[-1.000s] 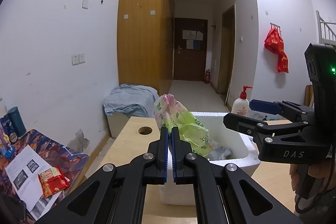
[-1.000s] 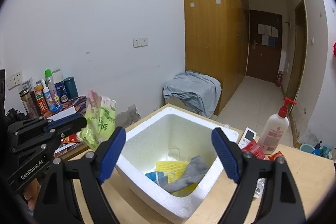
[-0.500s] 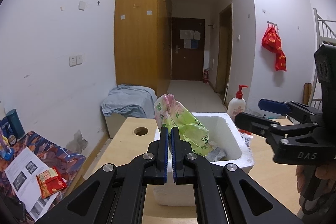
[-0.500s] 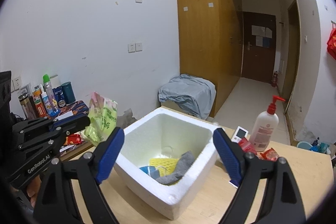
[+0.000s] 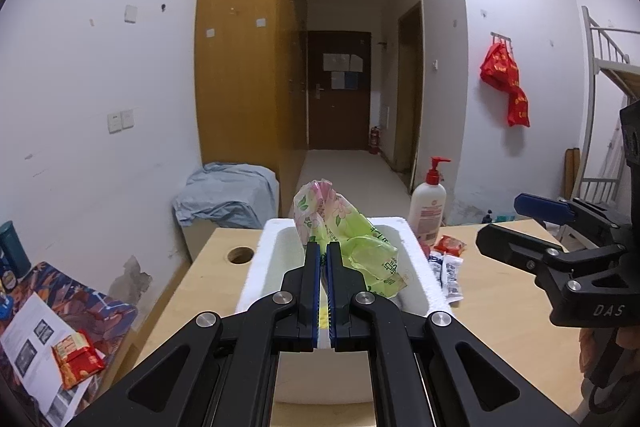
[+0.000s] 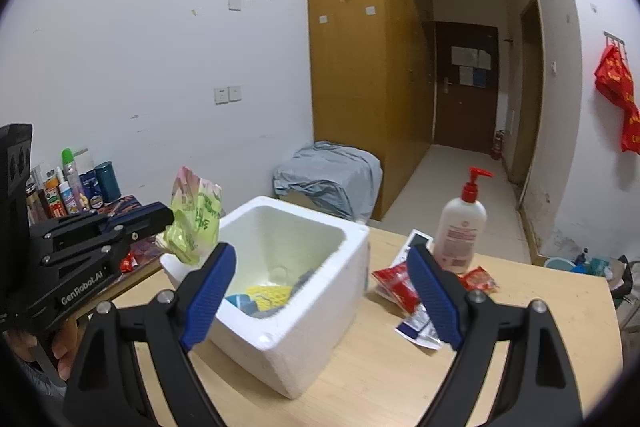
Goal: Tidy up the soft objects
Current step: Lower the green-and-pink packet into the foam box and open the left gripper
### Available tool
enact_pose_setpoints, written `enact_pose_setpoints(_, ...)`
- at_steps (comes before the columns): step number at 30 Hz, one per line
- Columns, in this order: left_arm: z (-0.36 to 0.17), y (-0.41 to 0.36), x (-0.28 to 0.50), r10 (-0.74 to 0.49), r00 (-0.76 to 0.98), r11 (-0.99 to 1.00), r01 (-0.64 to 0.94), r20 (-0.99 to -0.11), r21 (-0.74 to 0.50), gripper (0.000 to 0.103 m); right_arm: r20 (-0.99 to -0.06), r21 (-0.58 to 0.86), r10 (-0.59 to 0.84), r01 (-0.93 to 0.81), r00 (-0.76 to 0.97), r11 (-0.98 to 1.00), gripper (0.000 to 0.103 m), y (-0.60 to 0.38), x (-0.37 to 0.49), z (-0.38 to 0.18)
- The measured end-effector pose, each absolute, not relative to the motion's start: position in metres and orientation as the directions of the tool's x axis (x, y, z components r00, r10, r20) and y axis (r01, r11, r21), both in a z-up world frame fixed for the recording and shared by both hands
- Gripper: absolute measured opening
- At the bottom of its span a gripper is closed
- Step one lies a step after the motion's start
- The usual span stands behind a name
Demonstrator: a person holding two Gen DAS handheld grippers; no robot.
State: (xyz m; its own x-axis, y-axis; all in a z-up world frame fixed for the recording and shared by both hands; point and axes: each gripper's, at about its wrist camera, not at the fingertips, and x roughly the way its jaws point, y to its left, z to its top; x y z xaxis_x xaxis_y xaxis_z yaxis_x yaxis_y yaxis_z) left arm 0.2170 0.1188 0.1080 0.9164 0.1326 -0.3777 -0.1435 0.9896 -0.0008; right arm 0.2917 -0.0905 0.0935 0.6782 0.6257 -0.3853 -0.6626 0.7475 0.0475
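Note:
My left gripper (image 5: 323,251) is shut on a green and pink floral plastic packet (image 5: 352,239), which it holds up over the left rim of the white foam box (image 5: 416,267). In the right wrist view the same left gripper (image 6: 160,217) and the packet (image 6: 196,223) hang at the box's left corner. The box (image 6: 312,327) holds a yellow item (image 6: 268,295), a grey cloth (image 6: 304,277) and something blue (image 6: 236,301). My right gripper (image 6: 320,251) stands open before the box with nothing between its fingers. In the left wrist view the right gripper (image 5: 500,221) is off to the right.
A pump bottle (image 6: 460,227) stands right of the box, with red snack packets (image 6: 396,283) and blue-white sachets (image 6: 416,327) beside it. The wooden tabletop has a round hole (image 5: 240,255). A side table (image 6: 128,203) at the left carries several bottles.
The left gripper has carried the packet to the right, from beside the box to over its opening. The right gripper has drawn away to the right; the box sits further left in its view.

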Motion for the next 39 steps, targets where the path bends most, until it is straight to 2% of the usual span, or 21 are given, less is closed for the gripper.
enact_pose_setpoints(8, 0.103, 0.106, 0.232, 0.092, 0.916, 0.995, -0.1, -0.391, 0.0, 0.003, -0.384, 0.048, 0.583, -0.615, 0.716, 0.787, 0.093, -0.113, 0.294, 0.091)
enact_pose_setpoints(12, 0.102, 0.104, 0.238, 0.081, 0.915, 0.996, -0.09, -0.395, -0.004, 0.003, -0.389, 0.049, 0.565, -0.596, 0.728, 0.801, 0.098, -0.119, 0.296, 0.089)
enact_pose_setpoints(22, 0.101, 0.104, 0.246, 0.094, 0.913, 0.994, -0.108, -0.398, -0.015, 0.004, -0.4, 0.046, 0.55, -0.584, 0.733, 0.811, 0.098, -0.123, 0.298, 0.086)
enact_pose_setpoints(24, 0.101, 0.109, 0.249, 0.106, 0.912, 0.992, -0.125, -0.397, -0.022, 0.007, -0.399, 0.045, 0.548, -0.582, 0.735, 0.812, 0.098, -0.124, 0.298, 0.086)
enact_pose_setpoints(25, 0.101, 0.11, 0.251, 0.108, 0.91, 0.992, -0.127, -0.401, -0.021, 0.013, -0.399, 0.046, 0.548, -0.581, 0.735, 0.813, 0.098, -0.124, 0.297, 0.086)
enact_pose_setpoints(27, 0.1, 0.112, 0.254, 0.115, 0.904, 0.991, -0.134, -0.413, -0.017, 0.049, -0.399, 0.046, 0.546, -0.579, 0.737, 0.814, 0.098, -0.124, 0.297, 0.086)
enact_pose_setpoints(28, 0.099, 0.112, 0.256, 0.125, 0.901, 0.99, -0.141, -0.415, -0.009, 0.083, -0.399, 0.046, 0.545, -0.578, 0.737, 0.815, 0.098, -0.125, 0.297, 0.086)
enact_pose_setpoints(29, 0.098, 0.111, 0.257, 0.133, 0.899, 0.989, -0.147, -0.417, -0.002, 0.099, -0.4, 0.047, 0.545, -0.577, 0.737, 0.815, 0.098, -0.125, 0.297, 0.085)
enact_pose_setpoints(33, 0.099, 0.11, 0.247, 0.179, 0.923, 0.982, -0.188, -0.34, 0.007, 0.103, -0.4, 0.049, 0.539, -0.57, 0.741, 0.82, 0.098, -0.128, 0.296, 0.085)
enact_pose_setpoints(39, 0.098, 0.113, 0.248, 0.186, 0.92, 0.981, -0.192, -0.345, 0.018, 0.103, -0.395, 0.049, 0.537, -0.567, 0.745, 0.822, 0.098, -0.13, 0.292, 0.085)
